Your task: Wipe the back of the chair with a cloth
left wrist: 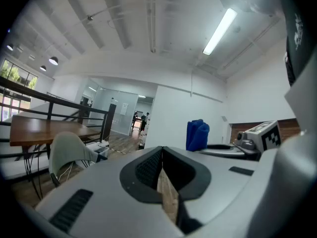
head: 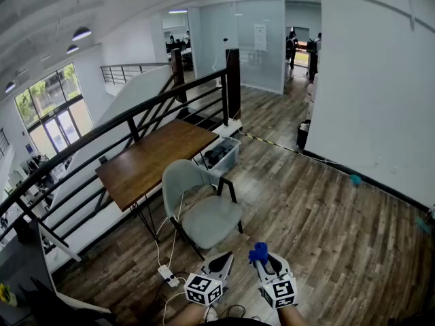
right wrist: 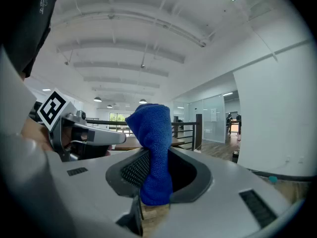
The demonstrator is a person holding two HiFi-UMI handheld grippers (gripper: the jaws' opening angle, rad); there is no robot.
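A pale grey-green chair (head: 204, 209) stands on the wood floor, its curved back (head: 182, 177) towards the brown table (head: 158, 156). My two grippers are held low in front of me, short of the chair's seat. The right gripper (head: 262, 258) (right wrist: 156, 157) is shut on a folded blue cloth (head: 258, 252) (right wrist: 152, 143), which sticks up out of the jaws. My left gripper (head: 225, 258) (left wrist: 161, 155) is shut with nothing in it. From the left gripper view the chair (left wrist: 69, 152) is off to the left and the cloth (left wrist: 197, 135) to the right.
A black railing (head: 136, 117) runs behind the table. A clear storage box (head: 221, 155) sits at the table's end. A white power strip (head: 168, 274) with cables lies on the floor left of my grippers. A white wall (head: 374, 94) rises on the right.
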